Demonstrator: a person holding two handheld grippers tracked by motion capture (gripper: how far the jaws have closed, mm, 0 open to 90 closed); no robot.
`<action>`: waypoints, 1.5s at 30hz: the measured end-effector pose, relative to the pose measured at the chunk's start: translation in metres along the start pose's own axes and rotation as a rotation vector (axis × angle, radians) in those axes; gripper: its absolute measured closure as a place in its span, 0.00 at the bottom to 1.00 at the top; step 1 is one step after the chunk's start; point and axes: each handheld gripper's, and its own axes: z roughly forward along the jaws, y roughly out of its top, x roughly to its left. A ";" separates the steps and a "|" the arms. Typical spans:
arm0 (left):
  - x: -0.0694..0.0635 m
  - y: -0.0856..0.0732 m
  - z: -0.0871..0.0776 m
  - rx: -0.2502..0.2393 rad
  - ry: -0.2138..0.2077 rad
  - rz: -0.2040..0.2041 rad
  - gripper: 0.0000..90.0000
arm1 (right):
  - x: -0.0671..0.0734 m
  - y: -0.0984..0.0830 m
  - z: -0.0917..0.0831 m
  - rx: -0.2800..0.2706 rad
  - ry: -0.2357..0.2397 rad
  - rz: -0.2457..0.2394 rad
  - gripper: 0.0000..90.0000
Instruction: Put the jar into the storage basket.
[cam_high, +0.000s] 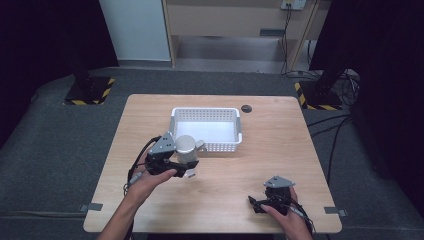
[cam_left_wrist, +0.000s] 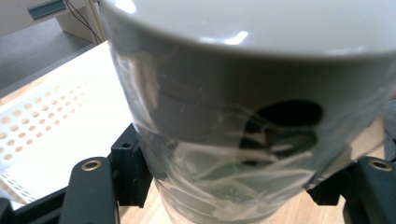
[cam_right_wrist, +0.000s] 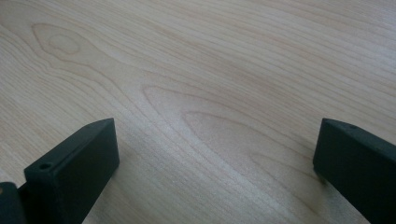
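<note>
While its jaws clamp a grey cylindrical container (cam_high: 186, 148) wrapped in clear film, the left gripper (cam_high: 181, 165) holds it just beside the white perforated basket (cam_high: 176, 116). Right gripper (cam_high: 256, 204) rests on the wooden table (cam_high: 280, 145), jaws wide, empty.

High view overlooks table (cam_high: 225, 195); left gripper view hugs canister (cam_left_wrist: 243, 116); right faces tabletop close.

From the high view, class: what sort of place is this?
Probably a lab recording station: a bare wooden table on grey carpet, black curtains at both sides, hazard-striped stand bases, and cables along the floor.
</note>
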 end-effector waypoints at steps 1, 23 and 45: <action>0.002 0.002 0.000 -0.003 0.001 -0.002 0.33 | 0.000 0.000 0.000 0.001 0.001 0.002 0.00; 0.044 0.045 -0.008 -0.046 0.014 0.005 0.33 | 0.000 0.000 0.000 0.000 0.001 0.003 0.00; 0.088 0.072 0.040 -0.043 0.024 0.000 0.33 | 0.000 0.000 0.000 0.000 0.002 0.000 0.00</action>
